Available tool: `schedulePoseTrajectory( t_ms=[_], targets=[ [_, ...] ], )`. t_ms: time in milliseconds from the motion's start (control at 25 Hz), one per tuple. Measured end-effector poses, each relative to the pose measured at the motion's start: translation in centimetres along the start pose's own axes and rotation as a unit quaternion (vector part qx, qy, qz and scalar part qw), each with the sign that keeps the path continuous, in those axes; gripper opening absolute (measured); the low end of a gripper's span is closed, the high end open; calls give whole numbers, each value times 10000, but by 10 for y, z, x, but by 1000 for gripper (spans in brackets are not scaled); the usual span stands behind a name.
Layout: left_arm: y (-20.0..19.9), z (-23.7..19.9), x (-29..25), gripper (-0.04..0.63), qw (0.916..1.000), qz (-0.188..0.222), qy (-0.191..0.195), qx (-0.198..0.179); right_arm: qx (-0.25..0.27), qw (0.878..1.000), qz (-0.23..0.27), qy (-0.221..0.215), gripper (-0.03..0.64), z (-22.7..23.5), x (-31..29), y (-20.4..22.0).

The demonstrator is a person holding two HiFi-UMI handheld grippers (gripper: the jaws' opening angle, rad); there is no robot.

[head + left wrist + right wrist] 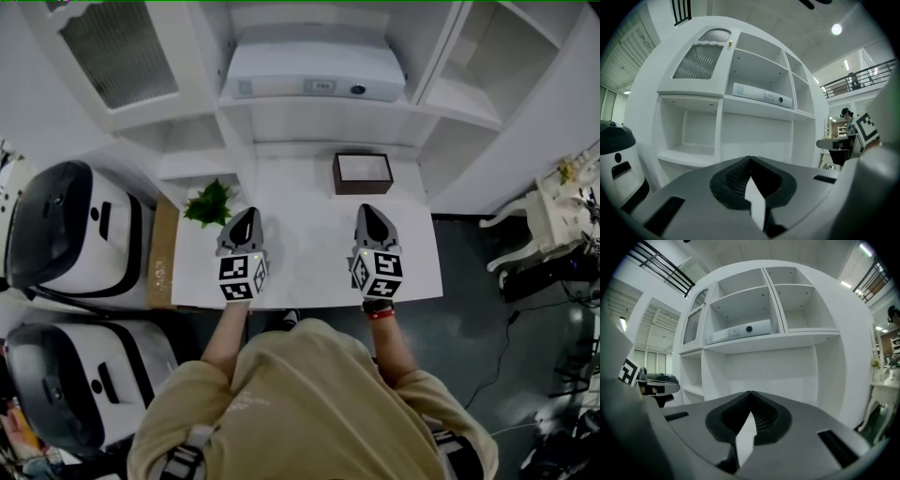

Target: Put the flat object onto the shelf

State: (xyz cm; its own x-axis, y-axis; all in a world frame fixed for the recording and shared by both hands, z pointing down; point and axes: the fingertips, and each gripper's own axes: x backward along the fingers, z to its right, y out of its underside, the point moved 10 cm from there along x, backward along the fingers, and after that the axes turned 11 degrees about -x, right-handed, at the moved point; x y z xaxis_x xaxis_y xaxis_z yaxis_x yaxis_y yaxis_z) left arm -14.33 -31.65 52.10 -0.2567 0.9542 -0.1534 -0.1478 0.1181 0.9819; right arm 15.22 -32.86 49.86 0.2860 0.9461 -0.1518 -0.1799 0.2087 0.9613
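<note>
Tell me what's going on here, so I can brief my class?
A person stands at a white table facing a white shelf unit, a gripper in each hand. The left gripper and right gripper are both shut and empty, held side by side above the table. A dark-framed flat object lies untouched near the table's far edge, ahead of the right gripper; a small green plant sits beside the left gripper.

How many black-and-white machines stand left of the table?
2: one machine beside the table, the other machine below it in the head view; more may be off-frame.
</note>
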Motion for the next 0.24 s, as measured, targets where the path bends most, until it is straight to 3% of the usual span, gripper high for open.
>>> schedulePoseTrajectory(
  t_ms=[120,240],
  targets=[
    [16,0,-7,20,9994,-292,172,-28,99,9996,-265,-41,23,5,-7,10],
    [44,1,-16,21,9946,-912,425,-270,325,9969,-710,-116,23,15,-16,25]
  ],
)
